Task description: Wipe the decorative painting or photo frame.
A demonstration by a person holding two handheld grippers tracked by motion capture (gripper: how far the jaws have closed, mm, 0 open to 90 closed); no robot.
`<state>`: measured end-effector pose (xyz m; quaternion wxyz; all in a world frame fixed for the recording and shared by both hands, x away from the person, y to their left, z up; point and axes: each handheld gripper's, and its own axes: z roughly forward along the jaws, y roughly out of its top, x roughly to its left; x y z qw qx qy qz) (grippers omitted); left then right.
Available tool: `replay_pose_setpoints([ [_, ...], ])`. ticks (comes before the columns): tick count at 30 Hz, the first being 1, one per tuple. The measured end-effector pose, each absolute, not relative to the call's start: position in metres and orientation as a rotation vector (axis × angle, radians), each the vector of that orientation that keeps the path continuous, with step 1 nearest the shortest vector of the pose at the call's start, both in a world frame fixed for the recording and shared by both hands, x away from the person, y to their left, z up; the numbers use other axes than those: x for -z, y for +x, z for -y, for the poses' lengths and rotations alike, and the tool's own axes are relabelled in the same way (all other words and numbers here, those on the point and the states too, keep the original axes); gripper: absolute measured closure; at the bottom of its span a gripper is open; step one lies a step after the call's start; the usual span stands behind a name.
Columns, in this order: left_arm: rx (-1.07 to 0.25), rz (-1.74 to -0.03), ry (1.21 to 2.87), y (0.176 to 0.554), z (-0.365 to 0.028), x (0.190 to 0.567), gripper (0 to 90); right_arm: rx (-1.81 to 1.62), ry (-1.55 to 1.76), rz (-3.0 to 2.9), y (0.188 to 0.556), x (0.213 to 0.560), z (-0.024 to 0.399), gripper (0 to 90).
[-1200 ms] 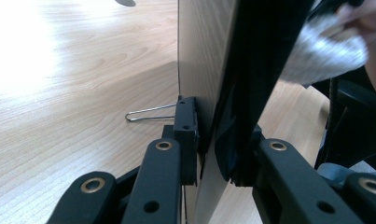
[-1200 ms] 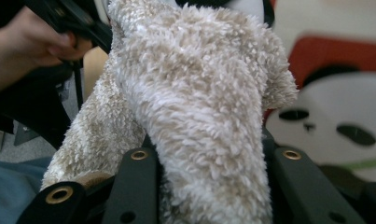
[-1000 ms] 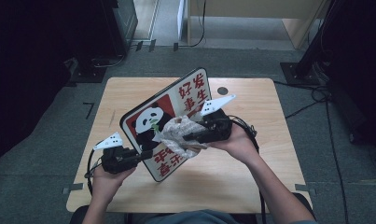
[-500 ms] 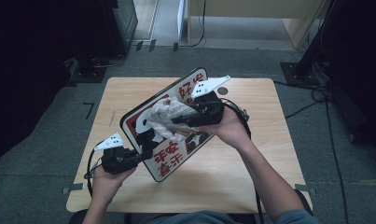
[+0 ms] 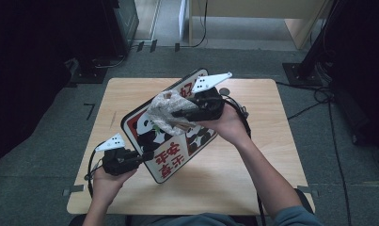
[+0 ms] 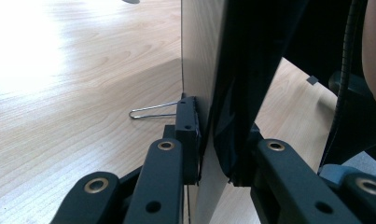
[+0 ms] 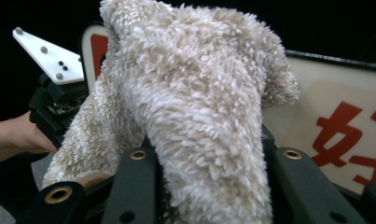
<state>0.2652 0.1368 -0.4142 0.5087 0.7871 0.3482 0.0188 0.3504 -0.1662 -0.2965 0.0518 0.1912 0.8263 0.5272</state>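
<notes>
1. Our left gripper (image 5: 142,157) pinches the lower left edge of the panda sign board (image 5: 170,160); the left gripper view shows its jaws clamped on either face of that tilted board (image 6: 197,70).
2. Our right gripper (image 5: 180,113) grips a fluffy beige cloth (image 5: 167,110) pressed against the board's face; the right gripper view shows the cloth (image 7: 190,107) bunched between the jaws.
3. The left gripper view alone reveals a wire clip (image 6: 150,112) lying on the wooden table (image 6: 59,93).
4. The high view shows the table (image 5: 253,155) beneath the board.
</notes>
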Motion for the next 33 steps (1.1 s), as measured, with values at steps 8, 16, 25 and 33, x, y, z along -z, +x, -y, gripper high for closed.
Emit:
replay_pose_setpoints([
  [8,-0.041,-0.834,1.902,0.265,-0.137,0.414,77.9,-1.585,0.585,-2.531,0.35,0.304,0.166,65.1],
  [16,-0.041,-0.83,1.904,0.266,-0.137,0.414,77.8,-1.554,0.595,-2.553,0.348,0.313,0.168,65.1],
  [25,-0.045,-0.829,1.911,0.267,-0.137,0.413,78.0,-1.522,0.617,-2.578,0.344,0.325,0.171,65.1],
  [33,-0.043,-0.828,1.912,0.267,-0.137,0.413,77.9,-1.48,0.634,-2.609,0.34,0.338,0.172,65.0],
])
